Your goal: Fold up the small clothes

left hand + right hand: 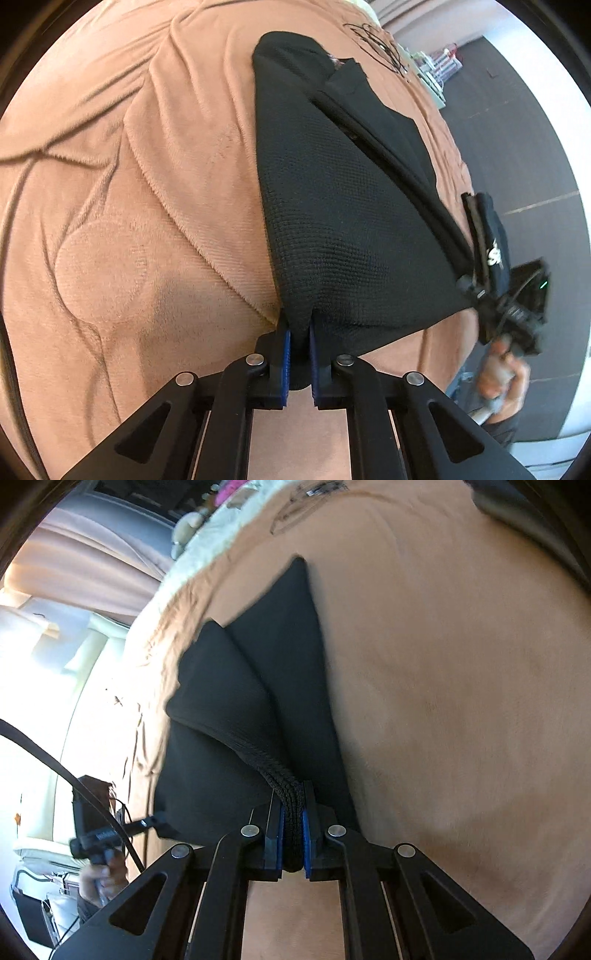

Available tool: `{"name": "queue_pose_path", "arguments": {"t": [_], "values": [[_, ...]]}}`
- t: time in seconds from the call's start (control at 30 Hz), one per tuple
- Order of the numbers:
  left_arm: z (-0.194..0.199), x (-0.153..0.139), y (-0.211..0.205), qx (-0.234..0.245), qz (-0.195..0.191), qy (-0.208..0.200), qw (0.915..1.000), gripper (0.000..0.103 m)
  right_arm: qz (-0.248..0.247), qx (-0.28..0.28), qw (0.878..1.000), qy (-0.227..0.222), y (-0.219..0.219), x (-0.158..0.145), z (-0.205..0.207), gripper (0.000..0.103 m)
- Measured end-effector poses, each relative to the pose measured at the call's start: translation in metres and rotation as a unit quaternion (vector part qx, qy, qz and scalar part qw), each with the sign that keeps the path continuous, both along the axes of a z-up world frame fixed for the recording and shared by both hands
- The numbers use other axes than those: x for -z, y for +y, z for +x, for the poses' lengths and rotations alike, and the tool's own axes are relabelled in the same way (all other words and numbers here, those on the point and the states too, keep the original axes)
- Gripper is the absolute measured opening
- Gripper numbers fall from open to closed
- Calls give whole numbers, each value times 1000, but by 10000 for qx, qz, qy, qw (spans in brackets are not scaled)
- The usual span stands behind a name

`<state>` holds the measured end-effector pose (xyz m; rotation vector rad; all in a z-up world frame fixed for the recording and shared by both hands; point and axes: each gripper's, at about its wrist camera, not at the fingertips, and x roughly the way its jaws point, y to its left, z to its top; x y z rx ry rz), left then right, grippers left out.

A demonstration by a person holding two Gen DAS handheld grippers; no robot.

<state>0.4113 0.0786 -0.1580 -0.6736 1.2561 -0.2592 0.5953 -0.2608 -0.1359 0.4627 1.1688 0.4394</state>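
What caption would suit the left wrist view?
Left hand-held gripper pinches a black garment's corner above a peach blanket.

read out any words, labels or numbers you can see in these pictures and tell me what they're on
White lettering on the right gripper: cut off and blurred, unreadable.
Pale marking on the left gripper: too blurred to read.
Black garment, tan blanket: no text.

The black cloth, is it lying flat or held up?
Held up: both the left gripper and right gripper pinch the black cloth, pulling it into tented creases.
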Motion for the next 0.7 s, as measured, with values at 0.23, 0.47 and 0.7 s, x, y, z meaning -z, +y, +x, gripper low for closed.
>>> {"name": "queue_pose_path", "arguments": {"t": [0.23, 0.47, 0.7], "values": [[-4, -19, 1, 1, 329, -207, 9992, 28, 264, 89, 9996, -30, -8, -3, -8, 4], [-6, -21, -13, 145, 596, -336, 9976, 54, 501, 78, 9984, -257, -2, -34, -10, 4], [-7, 3, -17, 50, 680, -60, 9977, 23, 501, 59, 9981, -340, 6, -41, -11, 4]]}}
